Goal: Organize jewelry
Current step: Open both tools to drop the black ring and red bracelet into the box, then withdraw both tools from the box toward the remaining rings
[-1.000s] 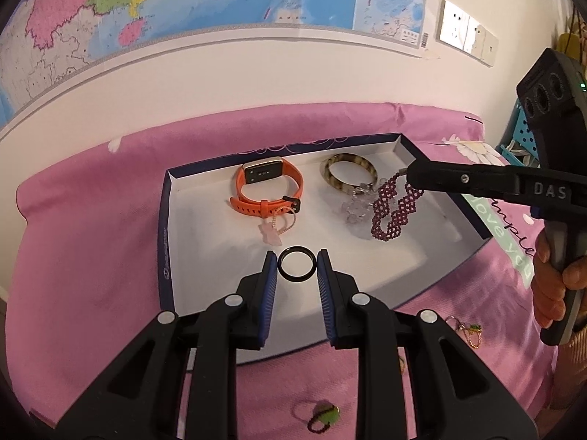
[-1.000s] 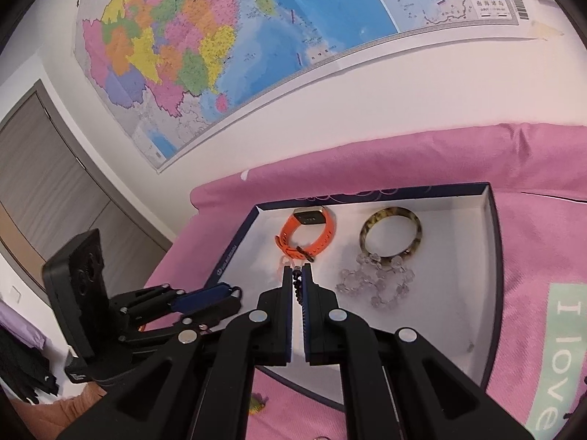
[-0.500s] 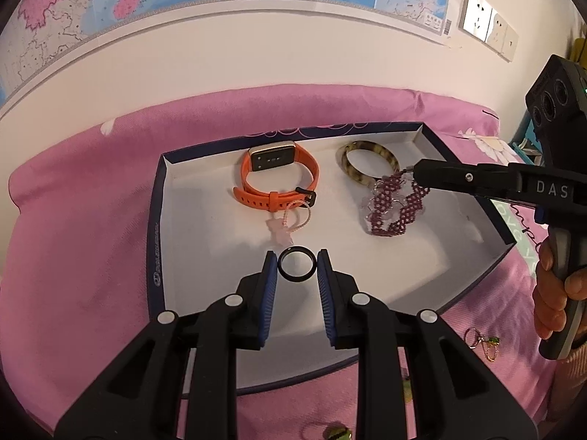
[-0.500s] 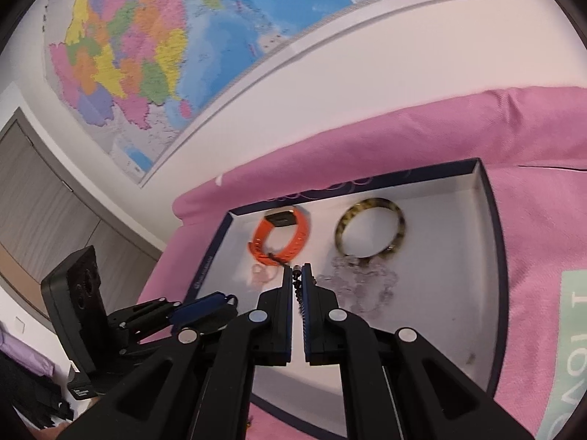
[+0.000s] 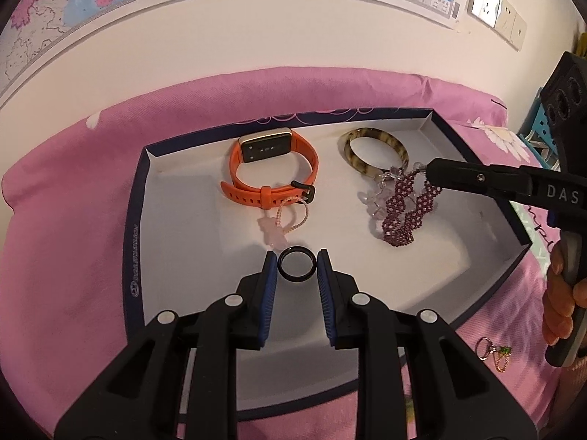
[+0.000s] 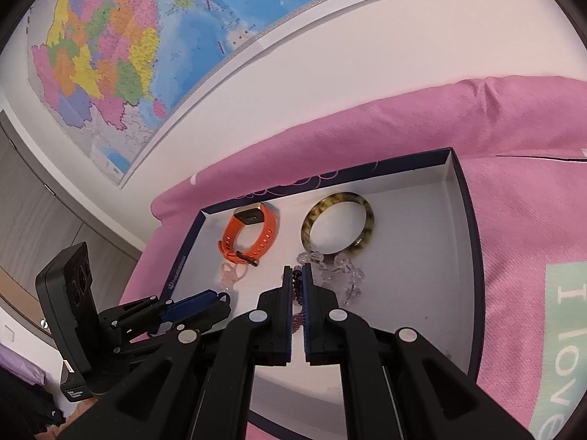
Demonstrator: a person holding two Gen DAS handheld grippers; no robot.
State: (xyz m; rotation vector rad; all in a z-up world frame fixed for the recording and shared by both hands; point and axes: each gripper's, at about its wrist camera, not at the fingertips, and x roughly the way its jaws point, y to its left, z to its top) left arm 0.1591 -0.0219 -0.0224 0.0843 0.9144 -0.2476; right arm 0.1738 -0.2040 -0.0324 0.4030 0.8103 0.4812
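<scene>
A shallow white box (image 5: 190, 198) with a navy rim lies on a pink bedspread. My left gripper (image 5: 296, 267) is shut on a black ring (image 5: 296, 266), held over the box's near middle. My right gripper (image 6: 297, 279) is shut on a dark red beaded bracelet (image 5: 405, 209), which hangs down onto the box floor at the right; in the right wrist view only a few of its beads (image 6: 298, 293) show between the pads. In the box lie an orange watch (image 5: 269, 168), a tortoiseshell bangle (image 5: 378, 150), a clear bead bracelet (image 6: 341, 273) and a pale pink charm bracelet (image 5: 282, 223).
On the bedspread right of the box lies a small gold piece with a green stone (image 5: 495, 354). A person's hand (image 5: 561, 304) holds the right gripper's handle. A wall with a map (image 6: 121, 47) and sockets (image 5: 495, 7) stands behind the bed.
Both grippers have come lower and nearer the box. The red bracelet has sunk from hanging free to resting on the box floor beside the clear beads. The black ring stays gripped.
</scene>
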